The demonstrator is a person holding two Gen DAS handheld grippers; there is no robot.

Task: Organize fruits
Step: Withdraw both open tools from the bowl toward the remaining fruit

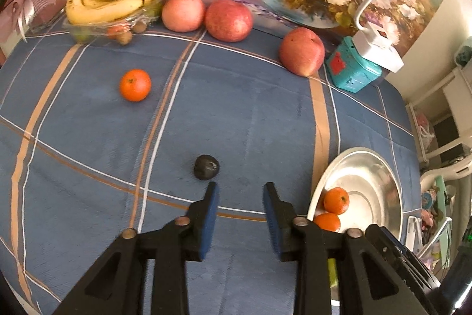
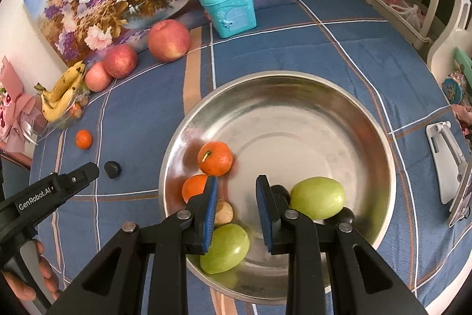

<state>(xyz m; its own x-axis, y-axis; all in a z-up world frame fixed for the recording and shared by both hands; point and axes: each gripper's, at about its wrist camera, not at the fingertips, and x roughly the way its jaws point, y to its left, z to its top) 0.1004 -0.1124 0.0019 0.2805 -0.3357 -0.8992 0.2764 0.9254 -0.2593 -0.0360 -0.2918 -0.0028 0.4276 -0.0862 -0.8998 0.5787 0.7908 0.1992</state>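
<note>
The left gripper (image 1: 240,188) hangs with its fingers apart just short of the dark plum (image 1: 206,166) on the cloth — lined up, likely, to take it. The right gripper (image 2: 236,182) waits empty and spread over the steel bowl (image 2: 368,120), where oranges, green fruit and what may be more plums already lie.

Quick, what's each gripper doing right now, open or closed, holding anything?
Left gripper: open, empty, just short of the dark fruit.
Right gripper: open, empty, over the steel bowl.

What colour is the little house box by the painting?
The little house box is turquoise blue with a paler door; the right wrist view shows it best.
</note>
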